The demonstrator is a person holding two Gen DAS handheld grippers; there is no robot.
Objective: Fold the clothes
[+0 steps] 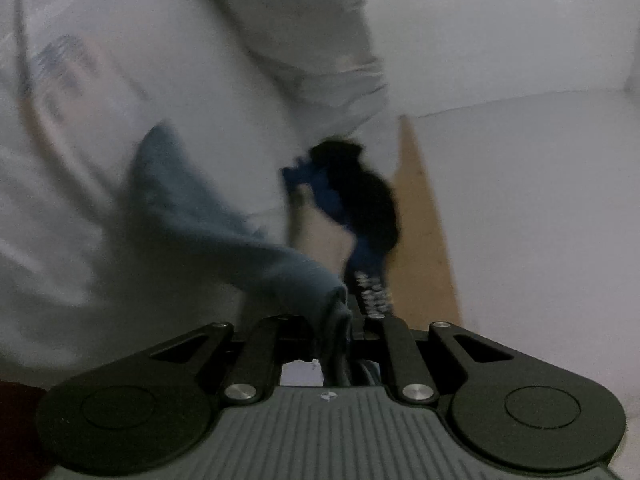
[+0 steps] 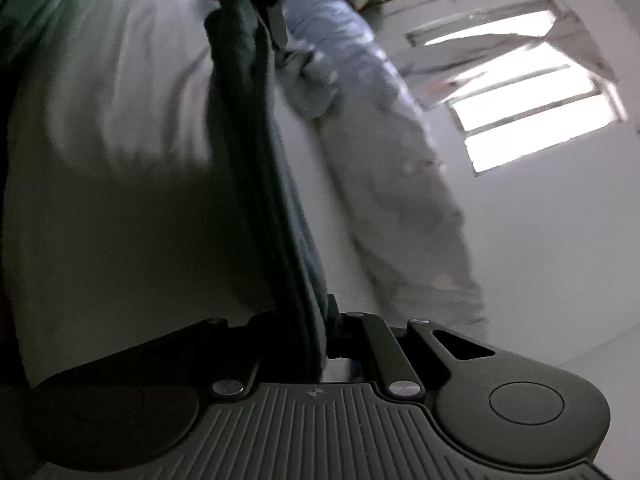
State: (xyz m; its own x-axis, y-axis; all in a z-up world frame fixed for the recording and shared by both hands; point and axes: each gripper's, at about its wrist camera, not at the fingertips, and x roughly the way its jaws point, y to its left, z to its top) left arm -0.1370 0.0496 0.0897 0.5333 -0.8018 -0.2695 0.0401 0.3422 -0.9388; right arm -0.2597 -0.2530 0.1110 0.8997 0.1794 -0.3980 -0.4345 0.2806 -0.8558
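Grey trousers beside taut blue garment, window beyond

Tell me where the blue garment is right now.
The blue garment hangs stretched between both grippers: in the left wrist view it runs up-left from the left gripper, above the white bed.

Blue denim garment, faded in patches. Pale grey trousers with whitish worn spots. White sheet. Tan strip of floor. Black, ribbed grey gripper.
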